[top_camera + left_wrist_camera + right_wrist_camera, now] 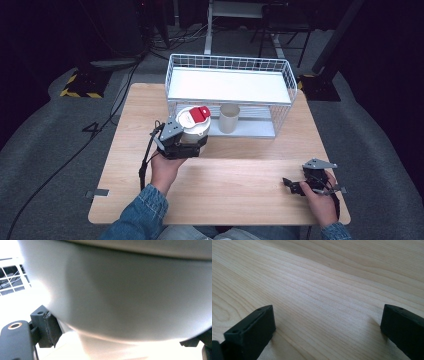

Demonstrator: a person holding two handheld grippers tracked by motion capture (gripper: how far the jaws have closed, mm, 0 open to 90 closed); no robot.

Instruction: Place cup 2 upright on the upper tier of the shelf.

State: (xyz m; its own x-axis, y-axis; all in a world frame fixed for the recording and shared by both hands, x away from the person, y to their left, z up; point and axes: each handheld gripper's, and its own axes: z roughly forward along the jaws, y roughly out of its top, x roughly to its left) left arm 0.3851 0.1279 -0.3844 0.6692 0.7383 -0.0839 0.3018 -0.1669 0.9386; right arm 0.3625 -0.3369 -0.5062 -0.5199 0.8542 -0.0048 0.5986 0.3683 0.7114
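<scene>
Denim sleeves enter from the near edge of the wooden table, each hand carrying a black two-jaw gripper. At the near right corner, the right gripper lies low over the bare boards with its jaws spread wide and nothing between them; its own view shows the two black jaws well apart above pale wood grain. Farther in and to the left, the left gripper is clamped on a white container with a red flip cap on its lid, gripping the lower body from the near side. Seen from the left gripper view, the container's curved grey-white wall looms close, and a padded jaw presses against its left flank; the opposite jaw sits at the far right edge of that view. Whether the container rests on the table or is lifted just off it cannot be told. Just beyond it stands a white wire rack with a white board as its upper shelf. On the lower shelf, just right of the container and apart from it, a beige cup stands upright. Behind the table lie grey floor, cables and dark stands
</scene>
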